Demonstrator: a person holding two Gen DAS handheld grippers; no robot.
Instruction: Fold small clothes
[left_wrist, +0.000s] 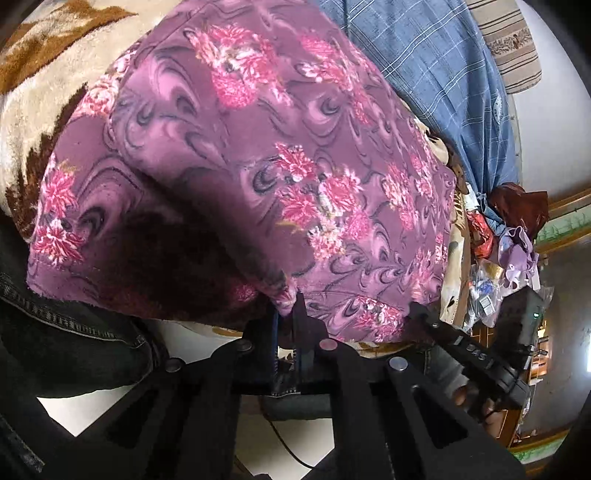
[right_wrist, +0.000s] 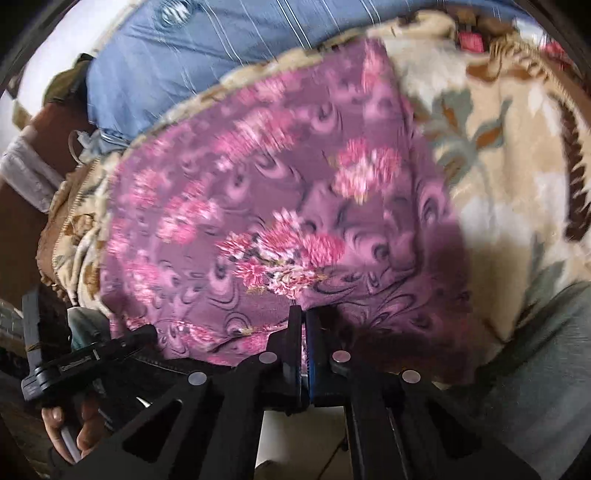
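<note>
While the purple floral cloth (left_wrist: 258, 166) lies spread over the cream and brown blanket (left_wrist: 48, 110), its near hem is pinched at two spots: the left gripper (left_wrist: 291, 306) is clamped on it, and the right gripper (right_wrist: 304, 317) likewise. Behind it lies a blue checked cloth (left_wrist: 436, 74).
</note>
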